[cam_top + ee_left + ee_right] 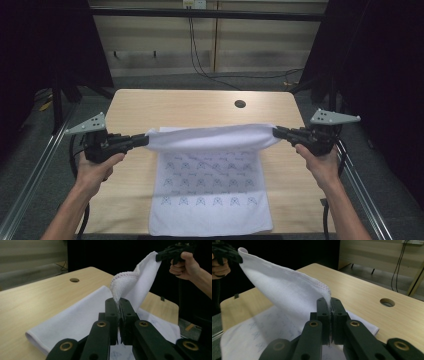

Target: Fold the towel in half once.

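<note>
A: What is being handled, and where is it found?

B: A white terry-cloth towel printed with rows of small blue figures [210,187] is seen. Its far edge is lifted and stretched between the two sets of fingers, while the rest is spread flat on the light wooden table [150,105], below and nearer the person than the fingertips.

A: How is the left gripper [141,140] set?

B: Its black jaws are pressed together on one lifted corner. In the left gripper view the cloth [130,287] is pinched right at the fingertips of that gripper [119,302] and rises away from them toward the other gripper.

A: And the right gripper [278,132]?

B: It is clamped on the opposite corner. In the right gripper view the hemmed edge of the towel [287,287] is caught between the closed jaws of that gripper [331,302], and the fabric runs up and off to the far hand.

A: What lies beyond the fingers?

B: A round cable hole [240,104] is cut into the tabletop, past the raised edge. A grey triangular plate [87,124] is carried above the left jaws.
</note>
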`<state>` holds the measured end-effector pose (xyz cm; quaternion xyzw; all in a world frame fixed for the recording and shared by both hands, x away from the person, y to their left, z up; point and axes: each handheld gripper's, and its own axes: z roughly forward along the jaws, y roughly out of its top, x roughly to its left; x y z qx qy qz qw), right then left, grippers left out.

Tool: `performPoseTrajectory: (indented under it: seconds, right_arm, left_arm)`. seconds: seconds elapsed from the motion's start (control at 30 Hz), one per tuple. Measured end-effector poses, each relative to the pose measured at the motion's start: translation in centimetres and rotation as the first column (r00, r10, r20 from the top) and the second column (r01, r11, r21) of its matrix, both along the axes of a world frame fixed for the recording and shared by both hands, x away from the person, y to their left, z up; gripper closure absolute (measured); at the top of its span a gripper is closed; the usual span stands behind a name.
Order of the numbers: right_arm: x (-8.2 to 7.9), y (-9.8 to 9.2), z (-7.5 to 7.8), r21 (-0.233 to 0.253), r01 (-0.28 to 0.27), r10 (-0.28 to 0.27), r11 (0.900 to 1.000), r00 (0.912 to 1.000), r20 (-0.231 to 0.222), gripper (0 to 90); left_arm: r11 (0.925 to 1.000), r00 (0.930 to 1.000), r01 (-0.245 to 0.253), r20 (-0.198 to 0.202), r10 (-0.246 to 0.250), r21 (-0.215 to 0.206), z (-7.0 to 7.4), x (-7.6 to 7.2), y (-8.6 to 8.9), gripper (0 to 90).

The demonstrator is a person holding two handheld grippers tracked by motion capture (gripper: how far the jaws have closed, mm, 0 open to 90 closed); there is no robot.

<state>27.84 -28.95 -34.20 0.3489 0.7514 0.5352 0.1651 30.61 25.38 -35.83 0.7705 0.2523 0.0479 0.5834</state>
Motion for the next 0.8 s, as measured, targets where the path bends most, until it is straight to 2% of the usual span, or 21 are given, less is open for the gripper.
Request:
performPoseTrajectory:
  seconds: [0.03,0.07,0.1,0.13,0.17,0.2,0.27,0.3,0.33,0.37,0.4,0.47,0.5,0.53,0.57,0.63,0.67,0.7,0.73,0.77,0.8]
  right_arm:
    - [-1.3,0.5,-1.0,-0.021,-0.027,0.026,0.999,0.9994,-0.024,87.3]
    - [-2.0,0.7,-1.8,-0.035,-0.041,0.039,0.999,0.9983,-0.043,87.3]
    - [-2.0,0.7,-1.8,-0.035,-0.041,0.039,0.999,0.9983,-0.043,87.3]
    - [-3.2,1.1,-3.6,-0.064,-0.065,0.059,0.996,0.9942,-0.089,87.2]
    - [-3.2,1.1,-3.6,-0.064,-0.065,0.059,0.996,0.9942,-0.089,87.2]
    - [-3.7,1.2,-4.7,-0.073,-0.078,0.07,0.994,0.9915,-0.11,87.2]
    - [-4.5,1.2,-6.8,-0.066,-0.118,0.106,0.991,0.9808,-0.164,87.1]
    - [-5.0,1.2,-7.7,-0.08,-0.124,0.107,0.989,0.9768,-0.186,87.0]
    - [-5.6,1.0,-9.3,-0.058,-0.159,0.141,0.986,0.9602,-0.241,86.7]
    - [-6.0,0.9,-9.9,-0.058,-0.186,0.165,0.981,0.9518,-0.259,86.6]
    - [-6.0,0.9,-9.9,-0.058,-0.186,0.165,0.981,0.9518,-0.259,86.6]
    - [-6.8,0.8,-11.2,-0.038,-0.205,0.186,0.978,0.9391,-0.289,86.3]
    - [-7.2,0.8,-11.7,-0.039,-0.217,0.195,0.975,0.9317,-0.307,85.9]
    - [-7.9,1.1,-12.6,-0.064,-0.23,0.195,0.971,0.9196,-0.341,84.8]
    - [-7.9,1.1,-12.6,-0.064,-0.23,0.195,0.971,0.9196,-0.341,84.8]
    - [-8.6,1.1,-13.0,-0.069,-0.24,0.2,0.968,0.911,-0.361,83.4]
    - [-9.3,1.1,-13.1,-0.064,-0.257,0.217,0.964,0.9051,-0.366,81.7]
    - [-9.3,1.1,-13.1,-0.064,-0.257,0.217,0.964,0.9051,-0.366,81.7]
    - [-10.2,1.0,-13.0,-0.07,-0.265,0.222,0.962,0.9026,-0.369,79.2]
    - [-10.2,1.0,-13.0,-0.07,-0.265,0.222,0.962,0.9026,-0.369,79.2]
    - [-10.9,0.8,-12.7,-0.094,-0.282,0.235,0.955,0.909,-0.344,78.1]
  left_arm:
    - [0.9994,0.9996,0.005,-0.026,-0.004,0.035,-1.6,-1.2,0.1,87.0]
    - [0.9987,0.999,0.019,-0.042,-0.017,0.047,-2.7,-1.8,0.2,87.0]
    - [0.9987,0.999,0.019,-0.042,-0.017,0.047,-2.7,-1.8,0.2,86.9]
    - [0.9979,0.9982,0.023,-0.056,-0.019,0.061,-3.8,-2.3,0.3,86.7]
    - [0.9976,0.9968,0.034,-0.074,-0.03,0.06,-5.0,-2.7,0.4,86.7]
    - [0.9974,0.9947,0.037,-0.099,-0.031,0.062,-6.2,-3.2,0.5,86.6]
    - [0.9957,0.9899,0.046,-0.137,-0.035,0.081,-8.4,-3.8,0.7,86.4]
    - [0.9923,0.9865,0.054,-0.16,-0.035,0.111,-9.3,-4.1,0.6,86.4]
    - [0.9894,0.9846,0.055,-0.172,-0.032,0.134,-10.1,-4.5,0.6,86.3]
    - [0.9886,0.9808,0.069,-0.19,-0.043,0.134,-10.7,-4.8,0.5,86.2]
    - [0.9853,0.9782,0.085,-0.2,-0.054,0.148,-11.1,-5.2,0.4,86.2]
    - [0.9797,0.9763,0.108,-0.204,-0.072,0.169,-11.3,-5.8,0.3,85.8]
    - [0.9795,0.9735,0.114,-0.215,-0.077,0.166,-11.3,-6.1,0.3,85.4]
    - [0.9811,0.9681,0.122,-0.236,-0.085,0.15,-11.5,-6.7,0.2,85.1]
    - [0.9811,0.9681,0.122,-0.236,-0.085,0.15,-11.5,-6.7,0.2,84.6]
    - [0.9725,0.9668,0.154,-0.23,-0.112,0.175,-11.5,-7.6,0.1,83.5]
    - [0.968,0.9626,0.183,-0.231,-0.141,0.172,-11.5,-8.4,0.2,81.8]
    - [0.968,0.9626,0.183,-0.231,-0.141,0.172,-11.5,-8.4,0.2,81.6]
    - [0.9609,0.9629,0.2,-0.219,-0.157,0.191,-11.5,-9.1,0.3,81.0]
    - [0.9609,0.9629,0.2,-0.219,-0.157,0.191,-11.5,-9.1,0.3,80.8]
    - [0.9565,0.9612,0.215,-0.216,-0.171,0.197,-11.4,-9.3,0.5,80.8]
